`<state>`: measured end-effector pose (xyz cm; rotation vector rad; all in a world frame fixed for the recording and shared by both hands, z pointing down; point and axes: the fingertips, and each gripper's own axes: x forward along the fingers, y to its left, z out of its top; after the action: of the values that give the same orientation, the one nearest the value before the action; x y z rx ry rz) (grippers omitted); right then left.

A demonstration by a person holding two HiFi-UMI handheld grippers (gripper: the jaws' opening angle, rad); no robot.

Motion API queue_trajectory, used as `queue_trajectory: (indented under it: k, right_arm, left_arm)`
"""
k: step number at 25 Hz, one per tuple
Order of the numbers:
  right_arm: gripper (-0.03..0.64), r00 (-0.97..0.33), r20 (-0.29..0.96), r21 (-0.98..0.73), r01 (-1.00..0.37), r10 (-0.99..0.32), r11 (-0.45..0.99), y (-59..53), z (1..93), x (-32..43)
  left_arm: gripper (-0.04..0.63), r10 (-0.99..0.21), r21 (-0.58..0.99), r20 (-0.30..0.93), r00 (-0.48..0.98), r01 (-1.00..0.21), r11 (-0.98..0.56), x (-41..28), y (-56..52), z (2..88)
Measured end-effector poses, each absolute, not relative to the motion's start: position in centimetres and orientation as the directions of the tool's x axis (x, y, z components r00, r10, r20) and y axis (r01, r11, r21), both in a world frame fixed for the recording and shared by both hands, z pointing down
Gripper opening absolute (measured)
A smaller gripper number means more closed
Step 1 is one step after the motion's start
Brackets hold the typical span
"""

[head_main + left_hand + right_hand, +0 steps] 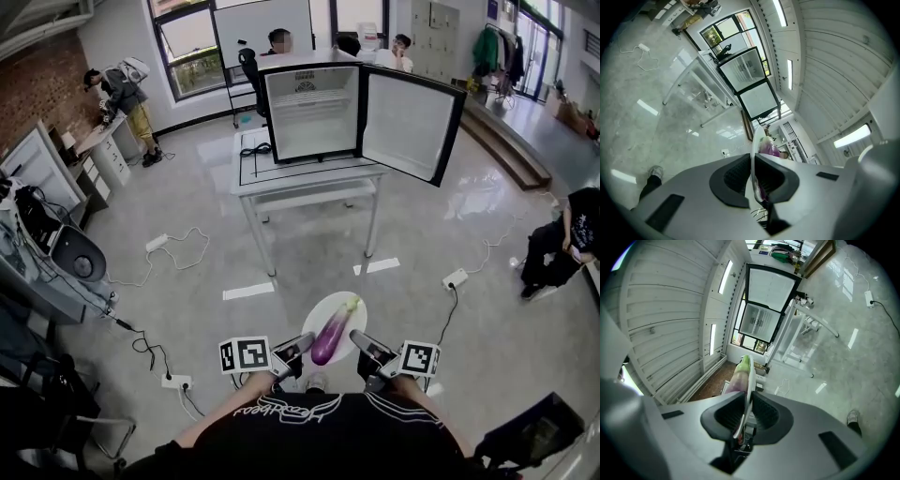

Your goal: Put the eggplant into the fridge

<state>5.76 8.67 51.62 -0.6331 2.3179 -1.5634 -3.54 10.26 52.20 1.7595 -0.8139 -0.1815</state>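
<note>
A grey polished floor [450, 234] fills most of the head view. On it stands a white metal-legged table [309, 178] that bears a small fridge with a black frame and white inside [309, 112]. The fridge door [408, 127] is swung wide to the right and its shelves are bare. Two white tape strips [248, 292] lie on the floor between the person and the table. White power strips with cables [157, 243] lie off to both sides of that path, and nothing stands on it. A seated person in dark clothes [562, 244] is at the right edge, and others are behind the fridge.

Low in the head view, well short of the table, a round white plate [317, 319] carries the long purple eggplant with a green stem [330, 336]. The left gripper [298, 349] and the right gripper [364, 345] each clamp the plate's rim from opposite sides.

The only writing is white cursive across the person's black shirt [286, 408]. It is seen upside down and I cannot read it.

Only the gripper views show the ribbed white ceiling with strip lights [787, 70]. They also show each pair of black pads pressed on the thin plate edge [752, 173] and a shoe [655, 172] on the floor.
</note>
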Motion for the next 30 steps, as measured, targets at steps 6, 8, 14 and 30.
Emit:
queue_trajectory:
  k: [6, 8, 14, 30]
  right_arm:
    - [0.044, -0.846, 0.044, -0.924, -0.237, -0.532, 0.3, 1.5, 50.7, 3.8]
    - [0.044, -0.844, 0.03, -0.924, -0.228, -0.536, 0.307, -0.7, 50.2, 2.8]
    - [0.044, -0.835, 0.062, -0.916, -0.265, -0.547, 0.301, -6.8, 50.7, 0.4]
    - [0.044, -0.788, 0.095, -0.892, -0.338, -0.608, 0.299, -13.1, 51.2, 0.4]
  left_arm:
    - [0.029, -0.581, 0.906, 0.251, 0.774, -0.4, -0.141, -5.4, 2.6, 51.8]
    - [0.029, -0.576, 0.907, 0.243, 0.781, -0.393, -0.15, -6.2, 0.3, 51.6]
    - [0.029, -0.572, 0.915, 0.223, 0.789, -0.372, -0.157, -9.0, -5.9, 51.7]
    - [0.029, -0.516, 0.914, 0.211, 0.83, -0.355, -0.197, -8.9, -12.7, 52.4]
